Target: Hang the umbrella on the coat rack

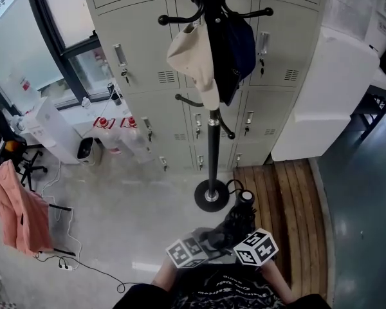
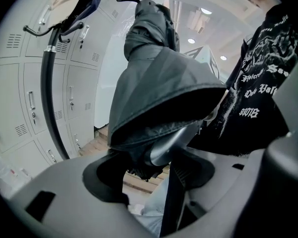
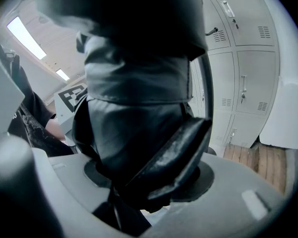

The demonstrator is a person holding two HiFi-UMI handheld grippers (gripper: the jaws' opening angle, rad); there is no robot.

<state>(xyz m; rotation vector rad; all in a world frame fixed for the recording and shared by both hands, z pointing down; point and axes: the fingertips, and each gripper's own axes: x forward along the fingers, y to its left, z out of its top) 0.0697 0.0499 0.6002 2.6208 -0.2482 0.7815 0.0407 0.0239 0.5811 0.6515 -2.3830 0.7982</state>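
In the head view, I stood in front of the coat rack [image 1: 212, 147], which rose from the floor by the lockers [image 1: 141, 56]. My left gripper [image 1: 206, 242] and right gripper [image 1: 244, 232] were close together, low down near my body. They held the folded umbrella [image 1: 238, 214] between them, near the foot of the rack but not touching it. None of it was on a hook yet.

In the left gripper view, the dark cloth of the umbrella filled the middle. My left jaws were pressed in on it, part way open because it was fat. The rack pole showed off to the left.

In the right gripper view, my right jaws were squeezed on the umbrella too, with one black pad tight against the cloth.

I think I was at the carrying step, and the hanging was not started. Next I would have to lift the umbrella up high to a bare hook and slip its loop or handle over it. I could not see which part would catch.

I counted one umbrella, one rack and two grippers. Two caps hung up high, a pale cap [image 1: 193, 60] and a dark cap [image 1: 239, 47]. Two lower hooks were bare, the left hook [image 1: 182, 98] and the right hook [image 1: 228, 131].
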